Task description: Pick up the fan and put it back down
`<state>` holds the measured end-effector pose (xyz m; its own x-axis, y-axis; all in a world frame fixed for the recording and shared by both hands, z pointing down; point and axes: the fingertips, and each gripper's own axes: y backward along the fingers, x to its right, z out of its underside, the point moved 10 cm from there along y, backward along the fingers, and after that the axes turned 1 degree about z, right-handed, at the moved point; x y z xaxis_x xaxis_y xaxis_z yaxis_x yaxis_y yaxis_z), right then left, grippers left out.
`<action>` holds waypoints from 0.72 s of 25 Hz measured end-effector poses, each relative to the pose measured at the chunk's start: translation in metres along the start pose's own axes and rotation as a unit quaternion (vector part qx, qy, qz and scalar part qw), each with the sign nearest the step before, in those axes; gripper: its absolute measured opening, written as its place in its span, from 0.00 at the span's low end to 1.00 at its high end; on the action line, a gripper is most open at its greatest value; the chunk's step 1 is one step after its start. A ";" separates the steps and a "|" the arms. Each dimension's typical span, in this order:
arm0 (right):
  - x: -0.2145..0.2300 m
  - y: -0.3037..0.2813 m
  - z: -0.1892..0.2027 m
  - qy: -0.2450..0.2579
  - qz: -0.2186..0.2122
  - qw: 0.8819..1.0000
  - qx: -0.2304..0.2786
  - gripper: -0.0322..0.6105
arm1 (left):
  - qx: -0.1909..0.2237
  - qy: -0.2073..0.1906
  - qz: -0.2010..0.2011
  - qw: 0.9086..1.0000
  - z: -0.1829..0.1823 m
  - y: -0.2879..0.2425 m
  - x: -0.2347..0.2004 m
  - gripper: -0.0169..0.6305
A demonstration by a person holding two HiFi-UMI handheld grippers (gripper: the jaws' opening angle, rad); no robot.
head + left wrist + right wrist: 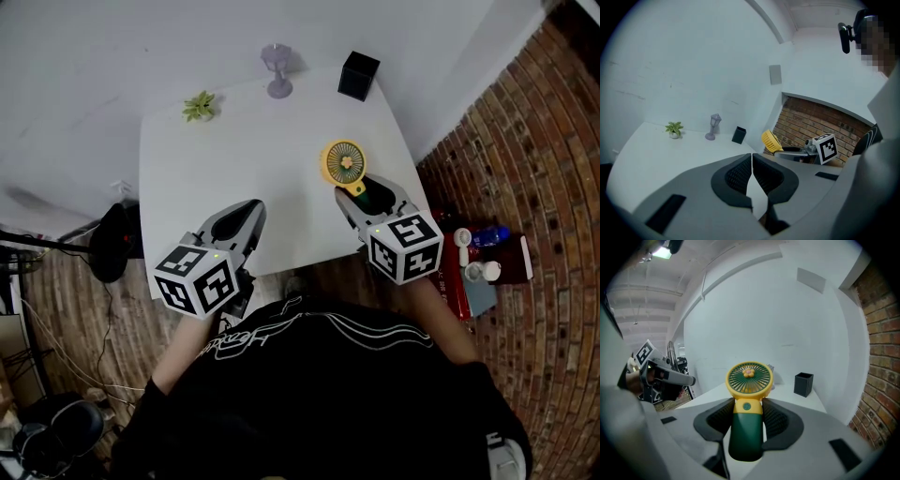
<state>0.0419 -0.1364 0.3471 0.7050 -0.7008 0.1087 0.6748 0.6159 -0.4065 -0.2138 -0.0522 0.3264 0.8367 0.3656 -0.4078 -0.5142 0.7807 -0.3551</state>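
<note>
Now, fan (749, 380): upright, yellow head on top, green handle pinched between the jaws of the right gripper (361, 192), over the right part of the table (234, 141) (base contact not discernible).
Doing it well: hold the handle vertical, lower until the base sits flat, well inside the edge, then part the jaws.
Left gripper (752, 159): jaws together, empty, near the front edge; best kept aside.
Black box (359, 75): well apart, no obstacle.

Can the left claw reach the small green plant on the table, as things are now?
Probably yes. The left claw is shut and empty, and only bare table lies between it and the plant. The fan sits aside in the right claw.
</note>
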 end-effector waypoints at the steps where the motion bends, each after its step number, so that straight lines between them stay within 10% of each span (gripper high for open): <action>1: 0.002 -0.006 0.000 -0.001 0.002 1.000 -0.004 0.34 | -0.001 0.001 -0.001 1.000 -0.002 -0.001 -0.004 0.08; 18: 0.035 -0.117 0.043 -0.013 0.043 0.993 -0.106 0.34 | -0.020 0.012 -0.014 1.000 -0.023 -0.028 -0.079 0.08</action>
<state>-0.0032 -0.2173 0.4376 0.7659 -0.6370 0.0870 0.5523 0.5825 -0.5964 -0.2700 -0.1142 0.3491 0.8465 0.3303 -0.4176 -0.4976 0.7696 -0.4001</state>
